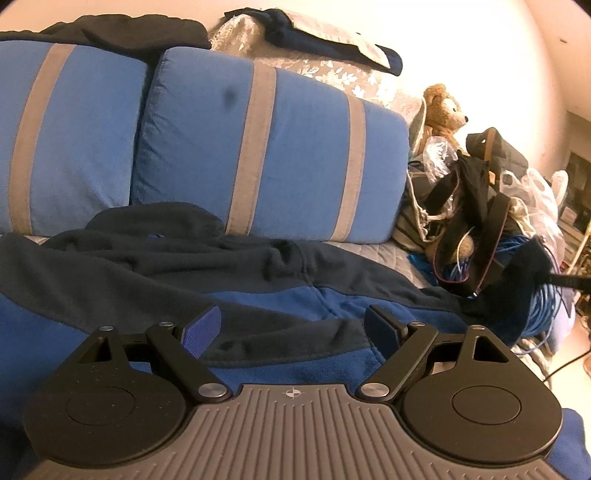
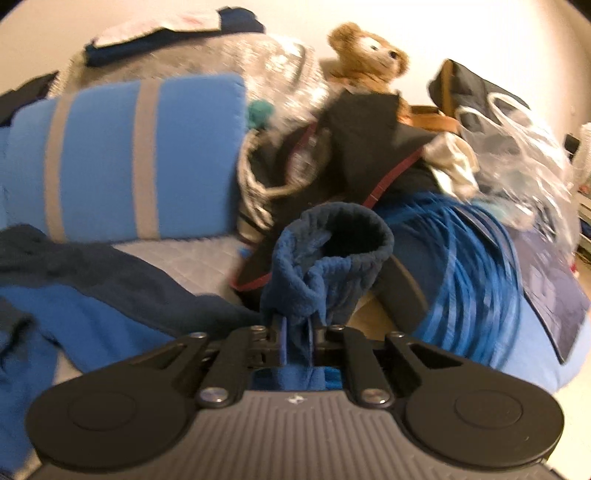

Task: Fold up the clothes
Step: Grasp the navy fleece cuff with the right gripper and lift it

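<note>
A blue and navy fleece jacket (image 1: 258, 280) lies spread over the sofa seat in the left wrist view. My left gripper (image 1: 293, 328) hovers open just above its front, with nothing between the blue pads. In the right wrist view my right gripper (image 2: 297, 332) is shut on the jacket's sleeve cuff (image 2: 332, 254). The cuff stands up above the jaws with its dark round opening facing me. The rest of the jacket (image 2: 92, 302) trails off to the lower left.
Blue cushions with grey stripes (image 1: 258, 147) back the sofa. A teddy bear (image 1: 445, 107), bags and plastic wrap (image 1: 461, 192) and a coil of blue cable (image 2: 469, 280) crowd the sofa's right end. More dark clothes (image 1: 110, 33) lie on top of the backrest.
</note>
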Demonstrator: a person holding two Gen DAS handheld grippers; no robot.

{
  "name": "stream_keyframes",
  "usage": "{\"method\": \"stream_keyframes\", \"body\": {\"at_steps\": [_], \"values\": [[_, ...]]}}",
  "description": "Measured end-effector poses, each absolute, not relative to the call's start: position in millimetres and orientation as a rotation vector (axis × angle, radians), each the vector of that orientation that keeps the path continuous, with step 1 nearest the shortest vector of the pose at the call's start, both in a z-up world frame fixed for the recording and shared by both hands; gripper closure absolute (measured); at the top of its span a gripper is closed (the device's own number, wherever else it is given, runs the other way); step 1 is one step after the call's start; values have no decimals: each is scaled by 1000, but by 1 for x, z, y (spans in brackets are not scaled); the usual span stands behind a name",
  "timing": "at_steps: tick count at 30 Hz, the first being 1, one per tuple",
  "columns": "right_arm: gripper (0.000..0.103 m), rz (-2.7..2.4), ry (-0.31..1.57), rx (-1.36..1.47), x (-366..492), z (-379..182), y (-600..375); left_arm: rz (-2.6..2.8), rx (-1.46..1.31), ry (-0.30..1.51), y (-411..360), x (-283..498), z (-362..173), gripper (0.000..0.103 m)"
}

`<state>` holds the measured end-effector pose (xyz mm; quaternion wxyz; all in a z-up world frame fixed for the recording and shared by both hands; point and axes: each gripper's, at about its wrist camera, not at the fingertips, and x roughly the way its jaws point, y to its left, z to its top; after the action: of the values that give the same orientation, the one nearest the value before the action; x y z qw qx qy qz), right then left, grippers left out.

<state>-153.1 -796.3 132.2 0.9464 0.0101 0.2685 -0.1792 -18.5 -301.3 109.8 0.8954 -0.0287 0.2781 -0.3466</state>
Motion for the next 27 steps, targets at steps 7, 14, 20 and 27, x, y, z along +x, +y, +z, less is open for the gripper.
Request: {"method": "stream_keyframes", "body": {"at_steps": [7,14,20,27], "values": [[93,-276,538,5,-120,158,-758,-685,-86,561,-295,-17,112,17],[94,-158,550,-14,-80,173,-712,-666,-113,551,-292,-14,115,17],[94,-40,559,-14,-50,174,-664,-630,-112,554,-292,-12,114,17],[94,93,596,-16,-30,155,-601,-643,-98,561,-294,-11,111,17]]}}
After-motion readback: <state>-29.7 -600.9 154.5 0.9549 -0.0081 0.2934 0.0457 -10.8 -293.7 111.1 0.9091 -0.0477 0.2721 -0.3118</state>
